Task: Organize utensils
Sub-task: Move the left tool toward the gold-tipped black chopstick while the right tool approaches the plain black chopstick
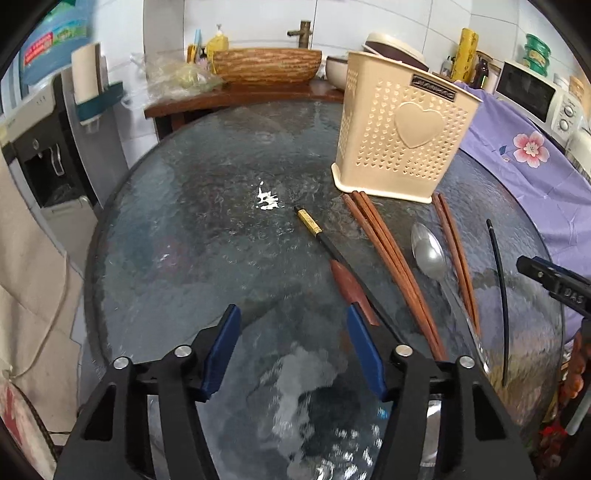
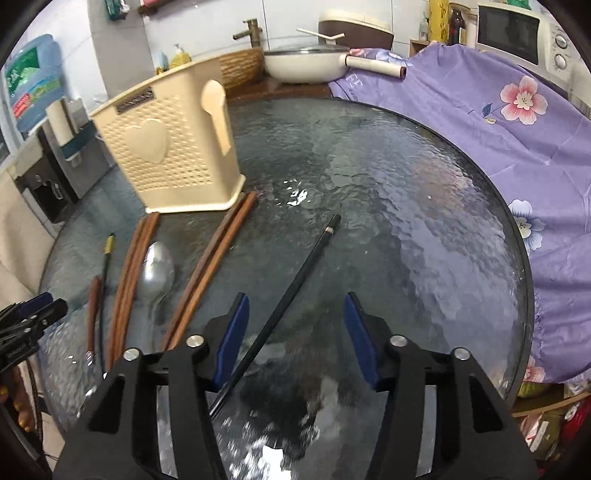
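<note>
A cream perforated utensil holder with a heart on it stands on the round glass table. In front of it lie brown wooden chopsticks, a second brown pair, a metal spoon, a black chopstick with a gold end, a plain black chopstick and a brown-handled utensil. My left gripper is open and empty above the table. My right gripper is open, with the plain black chopstick lying below its left finger.
A purple flowered cloth covers something right of the table. A wooden counter with a basin, pot and rice cooker stands behind. A water dispenser is at the left, a microwave at back right.
</note>
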